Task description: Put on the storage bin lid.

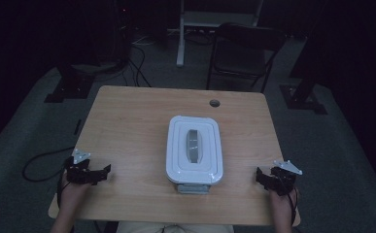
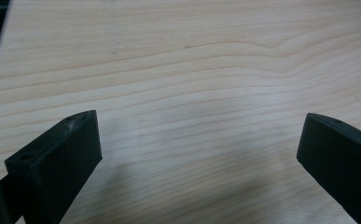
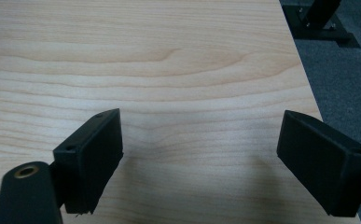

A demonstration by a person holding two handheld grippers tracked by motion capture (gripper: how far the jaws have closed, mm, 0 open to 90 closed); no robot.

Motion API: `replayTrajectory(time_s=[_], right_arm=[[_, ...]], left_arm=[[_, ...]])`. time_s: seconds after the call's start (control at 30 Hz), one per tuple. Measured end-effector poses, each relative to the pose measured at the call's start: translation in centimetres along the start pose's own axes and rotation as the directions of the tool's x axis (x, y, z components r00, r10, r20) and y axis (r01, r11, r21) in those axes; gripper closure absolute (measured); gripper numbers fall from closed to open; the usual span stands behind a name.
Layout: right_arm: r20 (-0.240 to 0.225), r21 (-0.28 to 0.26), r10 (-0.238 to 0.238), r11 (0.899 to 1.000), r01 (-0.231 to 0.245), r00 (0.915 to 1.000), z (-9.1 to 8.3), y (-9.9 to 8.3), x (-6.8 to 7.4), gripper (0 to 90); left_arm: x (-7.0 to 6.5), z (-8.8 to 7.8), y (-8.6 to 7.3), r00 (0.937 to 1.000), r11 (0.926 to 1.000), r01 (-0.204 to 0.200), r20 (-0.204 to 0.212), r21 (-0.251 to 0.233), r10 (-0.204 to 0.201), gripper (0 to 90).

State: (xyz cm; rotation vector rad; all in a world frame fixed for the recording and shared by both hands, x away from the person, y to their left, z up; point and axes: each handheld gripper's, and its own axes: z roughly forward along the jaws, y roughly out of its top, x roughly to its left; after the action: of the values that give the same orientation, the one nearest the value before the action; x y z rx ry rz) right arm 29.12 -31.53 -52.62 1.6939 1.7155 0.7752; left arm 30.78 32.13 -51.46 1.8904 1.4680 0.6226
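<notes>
High view: white container sits between wide-open, empty left tongs and right tongs.

the worktop is pale wood-grain with a smooth, matt face. the container looks like smooth white plastic, faintly glossy. each hand-held gripper, left and right, has matt black jaws.
</notes>
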Motion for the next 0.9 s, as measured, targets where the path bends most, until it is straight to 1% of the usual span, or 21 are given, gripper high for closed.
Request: replayTrajectory(time_s=[0.07,0.23,0.33,0.37,0.4,0.43,0.6,0.8,0.9], right_arm=[[0.011,0.003,0.003,1.0,-0.003,0.9999,0.1,0.0,0.1,14.0],[0.04,0.03,0.016,0.999,-0.017,0.9991,0.2,0.0,0.0,14.0],[0.043,0.047,0.045,0.998,-0.047,0.9981,0.2,-0.1,-0.3,13.1],[0.047,0.051,0.056,0.997,-0.058,0.9974,0.2,-0.1,-0.4,13.1],[0.039,0.055,0.069,0.996,-0.071,0.9968,0.3,-0.1,-0.5,12.8],[0.045,0.055,0.075,0.995,-0.078,0.9961,0.3,-0.1,-0.5,12.7],[0.042,0.055,0.073,0.996,-0.075,0.9964,0.3,-0.1,-0.5,12.8],[0.043,0.055,0.074,0.996,-0.077,0.9963,0.3,-0.1,-0.6,12.7],[0.042,0.055,0.075,0.995,-0.078,0.9963,0.3,-0.1,-0.6,12.7]], left_arm=[[0.2,0.1,-0.1,1.0,1.0,0.007,-0.002,0.005,-0.007,0.5],[0.3,0.4,-0.3,0.9998,0.9996,0.006,-0.019,0.027,-0.006,0.5],[0.4,0.7,-0.3,0.9999,0.9993,0.002,-0.016,0.037,-0.002,0.5],[0.4,0.8,-0.3,0.9999,0.999,-0.004,-0.016,0.046,0.005,0.5],[0.3,0.9,-0.3,0.9998,0.9981,-0.012,-0.018,0.06,0.013,0.5],[0.3,0.9,-0.3,0.9997,0.9977,-0.013,-0.022,0.066,0.014,0.5],[0.3,1.2,-0.1,0.9993,0.9963,-0.025,-0.024,0.083,0.027,0.5],[0.3,1.3,-0.1,0.9992,0.9965,-0.014,-0.036,0.082,0.017,0.5],[0.2,1.3,0.0,0.9988,0.9968,0.0,-0.048,0.08,0.003,0.5]])
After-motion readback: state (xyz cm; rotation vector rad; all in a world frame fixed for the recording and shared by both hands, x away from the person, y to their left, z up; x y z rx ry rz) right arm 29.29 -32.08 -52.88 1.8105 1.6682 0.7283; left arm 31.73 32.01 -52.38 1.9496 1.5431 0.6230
